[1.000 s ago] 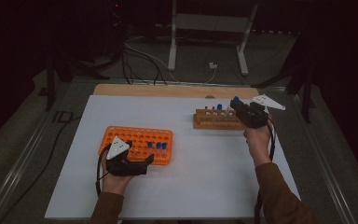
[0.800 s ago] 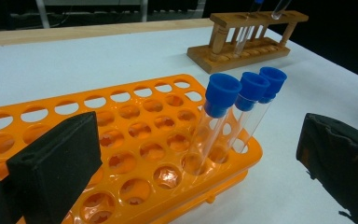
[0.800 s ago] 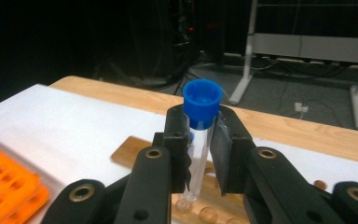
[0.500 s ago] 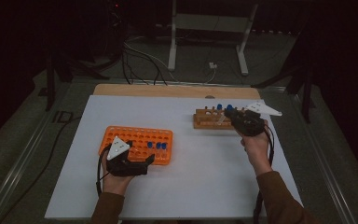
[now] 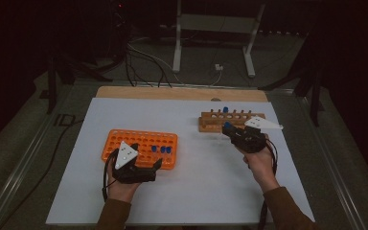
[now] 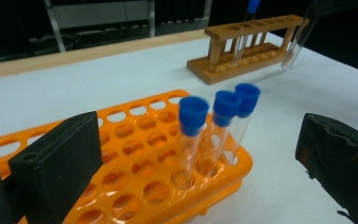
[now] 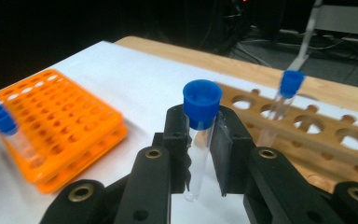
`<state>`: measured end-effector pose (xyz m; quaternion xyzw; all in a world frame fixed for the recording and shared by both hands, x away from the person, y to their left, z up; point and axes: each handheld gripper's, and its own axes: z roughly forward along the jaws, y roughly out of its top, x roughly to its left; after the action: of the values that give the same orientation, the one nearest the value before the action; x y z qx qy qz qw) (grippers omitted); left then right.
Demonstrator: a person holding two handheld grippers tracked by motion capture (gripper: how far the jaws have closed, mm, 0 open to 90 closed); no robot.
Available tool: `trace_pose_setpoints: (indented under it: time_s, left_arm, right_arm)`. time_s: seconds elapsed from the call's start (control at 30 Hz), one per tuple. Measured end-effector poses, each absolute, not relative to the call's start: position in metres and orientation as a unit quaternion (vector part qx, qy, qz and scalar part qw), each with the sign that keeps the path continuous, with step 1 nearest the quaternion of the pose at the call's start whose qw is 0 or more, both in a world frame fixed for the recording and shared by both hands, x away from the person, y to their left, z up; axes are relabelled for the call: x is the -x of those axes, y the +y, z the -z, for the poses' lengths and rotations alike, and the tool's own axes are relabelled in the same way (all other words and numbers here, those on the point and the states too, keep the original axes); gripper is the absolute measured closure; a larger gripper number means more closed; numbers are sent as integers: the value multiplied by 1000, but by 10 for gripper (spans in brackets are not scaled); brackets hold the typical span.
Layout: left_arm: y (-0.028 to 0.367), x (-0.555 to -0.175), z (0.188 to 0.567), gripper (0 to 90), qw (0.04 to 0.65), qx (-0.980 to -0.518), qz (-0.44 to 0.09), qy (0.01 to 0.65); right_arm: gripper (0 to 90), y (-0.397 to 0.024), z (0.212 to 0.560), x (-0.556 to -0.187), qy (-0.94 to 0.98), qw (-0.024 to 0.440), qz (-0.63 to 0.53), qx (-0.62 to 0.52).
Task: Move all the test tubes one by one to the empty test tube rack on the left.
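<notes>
- Three capped tubes (image 6: pixel 214 130) stand in the orange rack (image 6: pixel 135 163) between the spread left tongs (image 5: pixel 143 168).
- Right tongs (image 7: pixel 200 144) pinch a tube (image 7: pixel 200 135); wooden rack (image 7: pixel 317 130) just behind.

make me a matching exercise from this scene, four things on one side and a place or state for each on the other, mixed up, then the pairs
Things:
1. orange rack
2. wooden rack
3. right gripper
4. left gripper

Places or states:
a. jaws open, nothing between the pads
b. holds three blue-capped tubes at one end
c. shut on a blue-capped tube
d. has one capped tube standing in it

Pairs: 1-b, 2-d, 3-c, 4-a
</notes>
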<state>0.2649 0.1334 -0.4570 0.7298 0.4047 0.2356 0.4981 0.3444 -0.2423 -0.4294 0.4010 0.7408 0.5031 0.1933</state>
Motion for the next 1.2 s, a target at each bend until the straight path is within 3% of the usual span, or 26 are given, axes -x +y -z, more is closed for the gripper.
trace_pose_setpoints:
  time_s: [0.33, 0.6, 0.83, 1.0, 1.2]
  left_arm:
    - [105, -250, 435, 14, 508, -735, -263, 365]
    - [67, -248, 437, 19, 511, -758, -230, 334]
    - [34, -251, 448, 75, 503, -777, -211, 314]
    - [17, -257, 454, 176, 492, -785, -210, 313]
    - [8, -260, 460, 460, 501, -783, -196, 312]
  right_arm:
    - [773, -240, 429, -323, 756, 170, -505, -381]
    - [773, -234, 434, -307, 765, 144, -505, -373]
    - [772, -222, 431, -297, 770, 126, -514, -357]
    - [772, -210, 430, -291, 776, 112, -518, -344]
    - [772, -200, 429, -286, 781, 101, -521, -329]
